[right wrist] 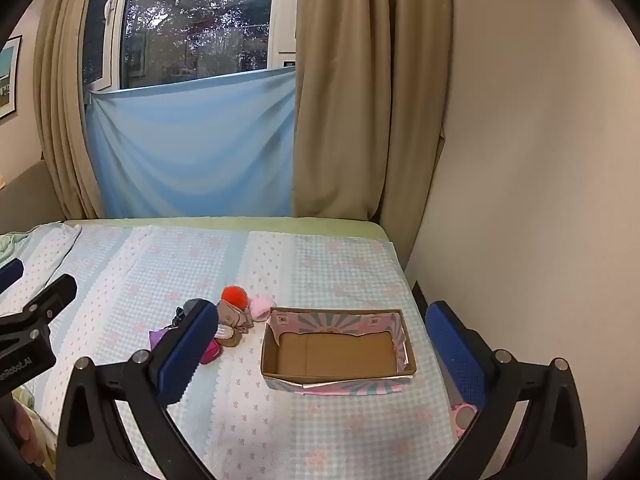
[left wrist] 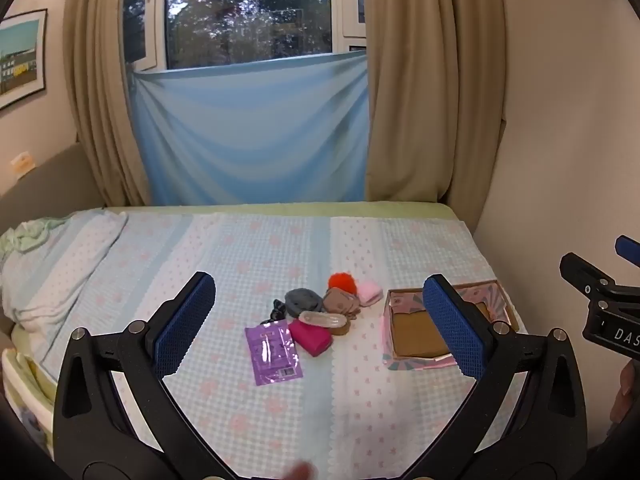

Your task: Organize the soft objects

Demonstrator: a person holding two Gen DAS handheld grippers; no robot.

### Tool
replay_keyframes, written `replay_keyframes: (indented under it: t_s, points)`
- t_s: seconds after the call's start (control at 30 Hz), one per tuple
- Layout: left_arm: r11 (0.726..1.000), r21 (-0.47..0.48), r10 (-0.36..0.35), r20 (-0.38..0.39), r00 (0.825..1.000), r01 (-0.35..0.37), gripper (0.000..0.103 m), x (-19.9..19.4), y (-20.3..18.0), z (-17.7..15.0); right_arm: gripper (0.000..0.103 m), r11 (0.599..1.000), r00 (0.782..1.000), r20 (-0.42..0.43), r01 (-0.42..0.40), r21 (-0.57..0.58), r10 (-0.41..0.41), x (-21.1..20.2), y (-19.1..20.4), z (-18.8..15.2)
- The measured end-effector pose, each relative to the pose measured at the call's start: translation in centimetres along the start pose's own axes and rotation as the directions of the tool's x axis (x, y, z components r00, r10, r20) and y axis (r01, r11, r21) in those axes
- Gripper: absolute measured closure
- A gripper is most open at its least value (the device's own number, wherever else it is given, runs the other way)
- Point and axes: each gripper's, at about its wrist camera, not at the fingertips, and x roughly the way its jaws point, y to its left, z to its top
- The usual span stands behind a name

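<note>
Nearest me, the left gripper [left wrist: 318,328] has its jaws spread fully wide with nothing between them; the right gripper [right wrist: 322,354] likewise, jaws at full spread and empty. Both hang above the bed [left wrist: 280,412], tilted downward.

The bed carries a pale blue checked bedspread [right wrist: 320,420] printed with pink bows and set with white dotted bands. Taking the left wrist view as a dial, the heap of soft objects [left wrist: 316,312] lies near the centre: a purple foil packet [left wrist: 274,352] at 7 o'clock of the heap, a magenta pouch [left wrist: 312,336] just beside it, a grey knitted piece [left wrist: 304,300], a tan cloth [left wrist: 340,304], an orange pompom [left wrist: 342,283] at 12 o'clock and a pink fluffy piece [left wrist: 370,292] at 2 o'clock. These touch or overlap.

At 3 o'clock of the heap, apart from it, stands an open cardboard box [right wrist: 280,364] wrapped in pink and teal paper; its brown floor is bare. In the right wrist view a small pink object [right wrist: 464,414] lies at 5 o'clock, at the bed's edge; I cannot tell what it is.

At 9 o'clock lies a rumpled pillow [left wrist: 52,272]. Beyond the bed, a light blue sheet [left wrist: 252,136] hangs across the lower window [left wrist: 248,12], flanked by beige curtains [left wrist: 416,100]. A plain wall [right wrist: 540,160] closes the 3 o'clock side; a framed picture [left wrist: 22,56] hangs at 10 o'clock.
</note>
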Motion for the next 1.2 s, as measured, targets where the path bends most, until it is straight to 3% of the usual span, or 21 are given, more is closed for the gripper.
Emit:
replay_keyframes:
  t_s: [1.2]
  points:
    - [1.0, -0.016, 0.011, 0.022, 1.0, -0.01, 0.0, 0.1, 0.3, 0.2, 0.0, 1.0, 0.999, 0.036, -0.019, -0.012, 0.02, 0.9, -0.2, -0.1]
